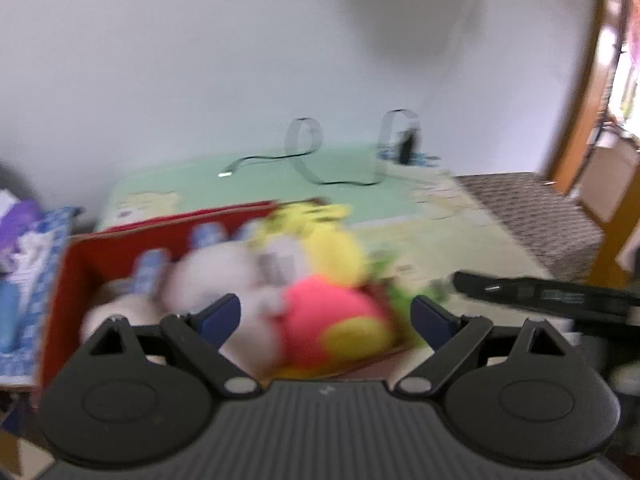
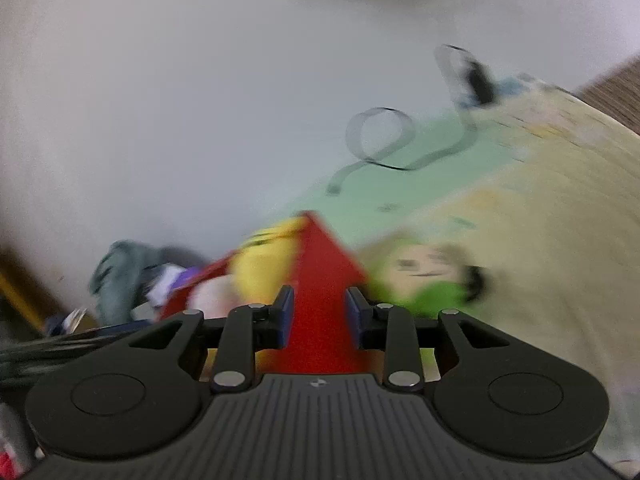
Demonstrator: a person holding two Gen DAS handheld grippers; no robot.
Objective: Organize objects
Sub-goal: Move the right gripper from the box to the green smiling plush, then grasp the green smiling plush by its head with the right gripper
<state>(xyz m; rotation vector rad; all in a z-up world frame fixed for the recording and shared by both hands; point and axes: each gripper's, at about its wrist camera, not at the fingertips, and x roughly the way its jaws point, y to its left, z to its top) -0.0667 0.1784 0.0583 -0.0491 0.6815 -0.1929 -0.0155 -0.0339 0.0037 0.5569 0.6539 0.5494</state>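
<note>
A red cardboard box (image 1: 76,276) holds several plush toys: a white one (image 1: 212,276), a yellow one (image 1: 332,248) and a pink-and-yellow one (image 1: 336,320). My left gripper (image 1: 326,316) hangs open and wide just over the pink toy, touching nothing. In the right wrist view a corner of the red box (image 2: 320,272) shows in the narrow gap of my right gripper (image 2: 320,308); the pads do not appear to press on it. A green plush toy (image 2: 424,280) with a face lies outside the box to the right. The right gripper (image 1: 540,292) also shows as a black bar. Both views are blurred.
The box and the green toy rest on a pale green and cream mat (image 1: 400,196). A looping black cable (image 1: 304,148) and a small black device (image 1: 408,144) lie at its far edge by the white wall. Blue and purple packages (image 1: 28,248) crowd the left; a grey carpet (image 1: 532,208) lies right.
</note>
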